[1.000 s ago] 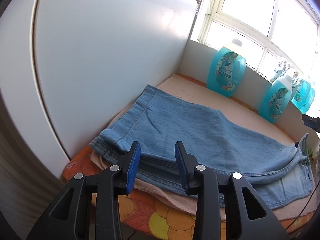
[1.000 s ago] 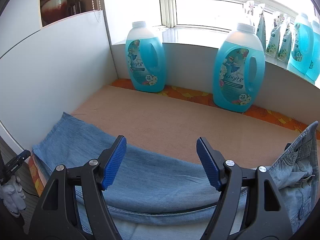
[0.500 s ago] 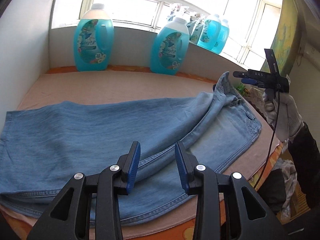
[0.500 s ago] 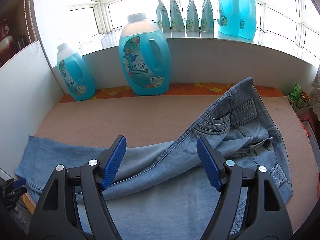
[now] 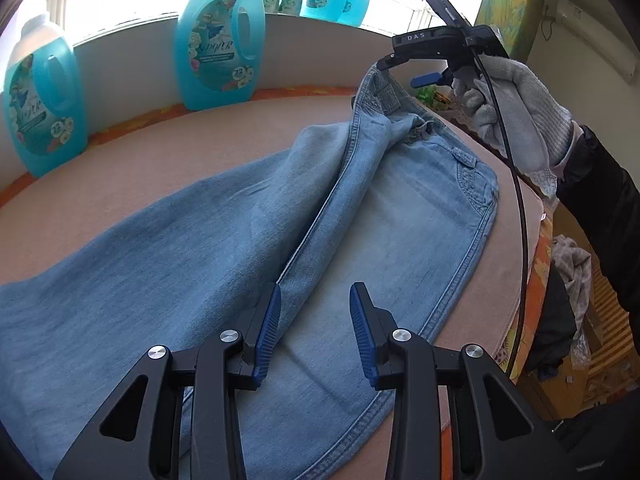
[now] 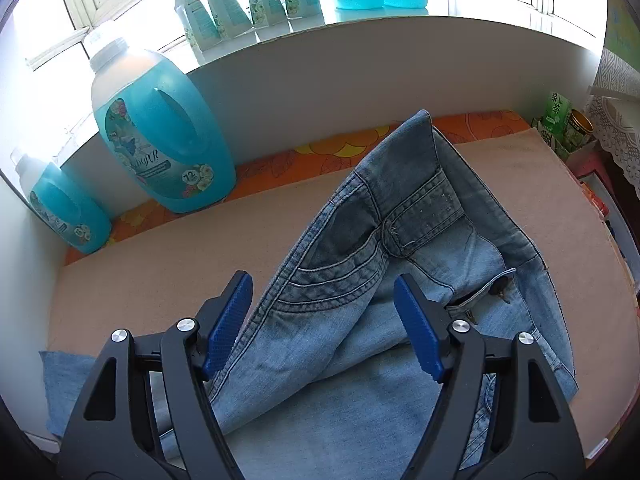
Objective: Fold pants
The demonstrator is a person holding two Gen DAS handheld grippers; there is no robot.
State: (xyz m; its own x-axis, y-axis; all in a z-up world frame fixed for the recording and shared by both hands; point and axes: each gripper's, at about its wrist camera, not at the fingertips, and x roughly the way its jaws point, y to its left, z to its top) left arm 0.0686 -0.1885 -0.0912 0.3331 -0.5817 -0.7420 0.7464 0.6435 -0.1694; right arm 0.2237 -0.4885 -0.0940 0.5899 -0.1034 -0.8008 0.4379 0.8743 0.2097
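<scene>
Both grippers swung from the leg hems toward the waistband, left gripper (image 5: 314,332) narrowly parted, empty, right gripper (image 6: 324,320) spread wide, empty, jeans (image 5: 248,248) flat beneath both fingertips, 2 detergent bottles (image 6: 160,132) beyond

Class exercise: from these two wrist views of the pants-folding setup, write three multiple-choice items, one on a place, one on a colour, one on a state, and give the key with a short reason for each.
1. Where do the two large detergent bottles stand?
A. on the jeans
B. on the bench by the back wall
C. on the floor

2. What colour are the pads on the gripper fingers?
A. blue
B. red
C. white

3. How is the right gripper?
A. shut on the waistband
B. shut, empty
C. open above the jeans

Key: 1 B, they stand behind the jeans against the wall; 2 A, both pads show blue; 3 C, its jaws stand apart, nothing clamped.
</scene>
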